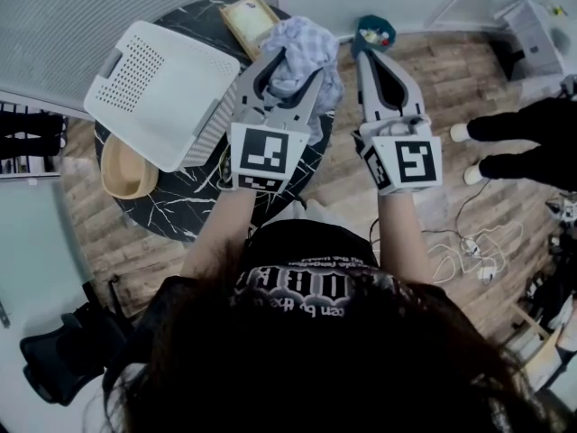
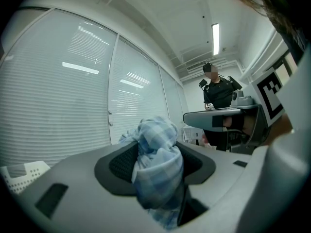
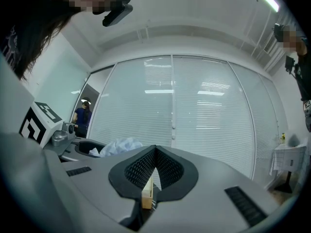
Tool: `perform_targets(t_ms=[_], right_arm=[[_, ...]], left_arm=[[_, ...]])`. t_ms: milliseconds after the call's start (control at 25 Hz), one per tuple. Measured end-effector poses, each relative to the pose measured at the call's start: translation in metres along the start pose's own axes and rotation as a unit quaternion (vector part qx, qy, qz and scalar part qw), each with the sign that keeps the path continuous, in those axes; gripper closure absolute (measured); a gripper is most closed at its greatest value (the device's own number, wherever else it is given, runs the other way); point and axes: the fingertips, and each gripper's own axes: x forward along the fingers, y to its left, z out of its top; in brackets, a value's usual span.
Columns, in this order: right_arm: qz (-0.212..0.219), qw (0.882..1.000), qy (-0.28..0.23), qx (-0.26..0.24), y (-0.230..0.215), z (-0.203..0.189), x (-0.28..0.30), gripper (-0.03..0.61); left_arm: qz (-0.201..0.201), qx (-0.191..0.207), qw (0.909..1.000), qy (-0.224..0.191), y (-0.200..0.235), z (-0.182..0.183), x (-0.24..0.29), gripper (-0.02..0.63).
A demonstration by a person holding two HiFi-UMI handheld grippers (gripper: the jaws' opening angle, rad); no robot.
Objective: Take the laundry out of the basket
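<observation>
My left gripper (image 1: pixel 294 69) is shut on a bunched blue-and-white checked cloth (image 1: pixel 306 48), held up over the far edge of the round black marble table (image 1: pixel 180 210). In the left gripper view the cloth (image 2: pixel 156 161) fills the gap between the dark pads and hangs down. The white perforated laundry basket (image 1: pixel 162 88) lies tipped on the table to the left of that gripper. My right gripper (image 1: pixel 365 57) hovers beside it on the right, shut, holding nothing. Its pads meet at the tip in the right gripper view (image 3: pixel 154 152), where the cloth (image 3: pixel 116 146) shows at the left.
A wooden bowl (image 1: pixel 126 170) sits on the table's left edge and a wooden tray (image 1: pixel 248 21) at its far side. A teal thing (image 1: pixel 372 34) lies on the floor beyond. A person's legs (image 1: pixel 523 142) stand at right, cables (image 1: pixel 469 251) trail below them, and a black chair (image 1: pixel 63 350) is lower left.
</observation>
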Motion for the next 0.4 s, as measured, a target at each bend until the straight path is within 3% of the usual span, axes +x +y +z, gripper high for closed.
perform_targets(t_ms=[400], right_arm=[[-0.004, 1.0, -0.001, 0.003, -0.004, -0.001, -0.001, 0.554]], left_arm=[[0.007, -0.005, 0.9998, 0.015, 0.002, -0.012, -0.003, 0.387]])
